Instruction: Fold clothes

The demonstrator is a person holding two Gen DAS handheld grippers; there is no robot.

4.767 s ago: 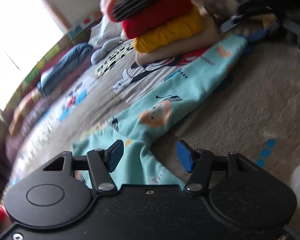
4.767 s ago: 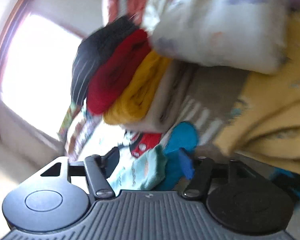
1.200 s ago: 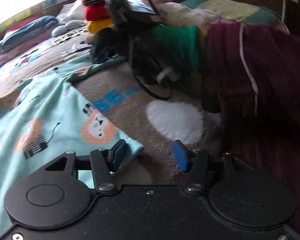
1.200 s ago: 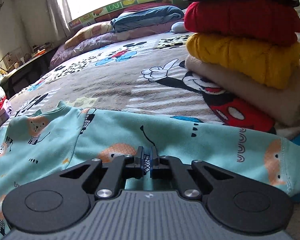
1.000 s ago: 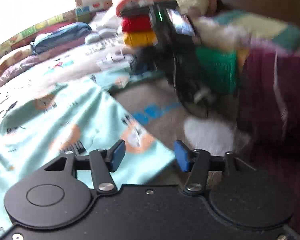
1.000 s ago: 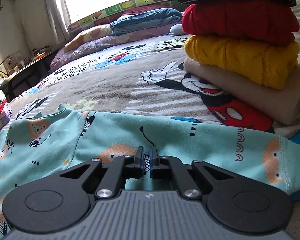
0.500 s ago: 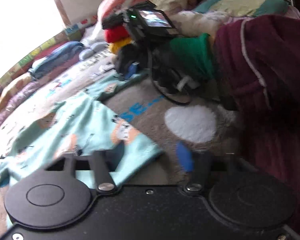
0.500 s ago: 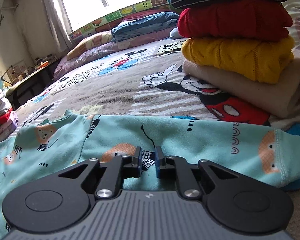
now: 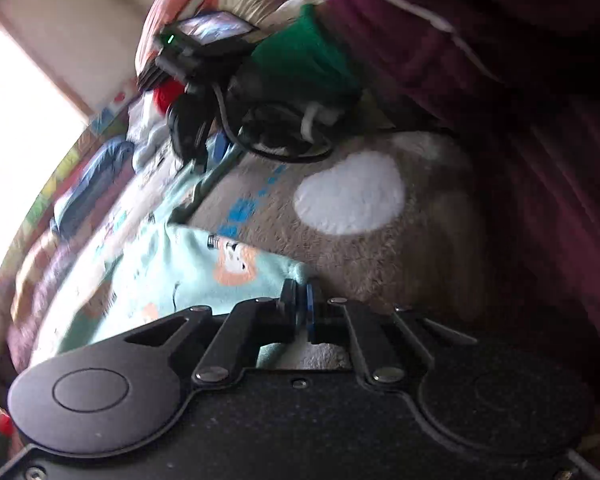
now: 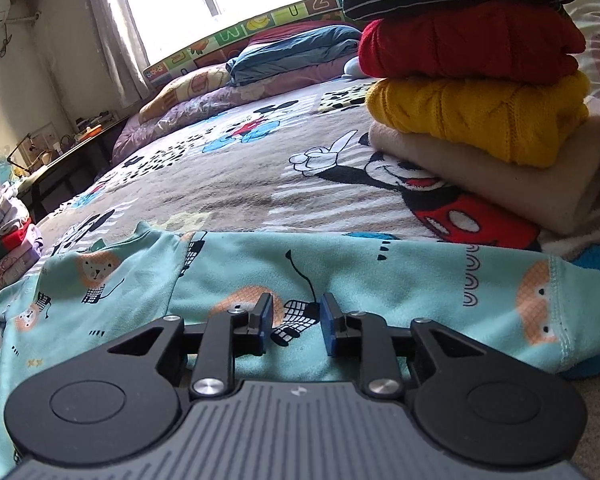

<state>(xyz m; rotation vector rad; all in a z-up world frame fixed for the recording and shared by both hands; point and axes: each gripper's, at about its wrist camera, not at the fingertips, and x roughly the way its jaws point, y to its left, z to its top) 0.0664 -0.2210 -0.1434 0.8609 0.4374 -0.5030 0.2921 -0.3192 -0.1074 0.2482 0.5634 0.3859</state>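
A mint-green child's garment with lion prints [image 10: 380, 272] lies spread on the cartoon-print blanket [image 10: 260, 184]. My right gripper [image 10: 294, 320] stands open low over its middle, fingers either side of a printed patch, holding nothing. In the left wrist view the same garment [image 9: 172, 272] runs off to the left, and my left gripper [image 9: 300, 312] is shut on its near corner at the hem. The other gripper unit with its lit camera screen [image 9: 208, 36] shows far off in that view, blurred.
A stack of folded clothes, striped, red, yellow and cream [image 10: 472, 80], stands at the right. Folded bedding [image 10: 292, 52] lies by the window. More folded clothes [image 10: 4, 236] sit at the far left. A person's maroon sleeve [image 9: 500, 80] fills the left view's right side.
My right gripper has opened and let go of the garment's middle. My left gripper has shut on the garment's corner and the view has tilted.
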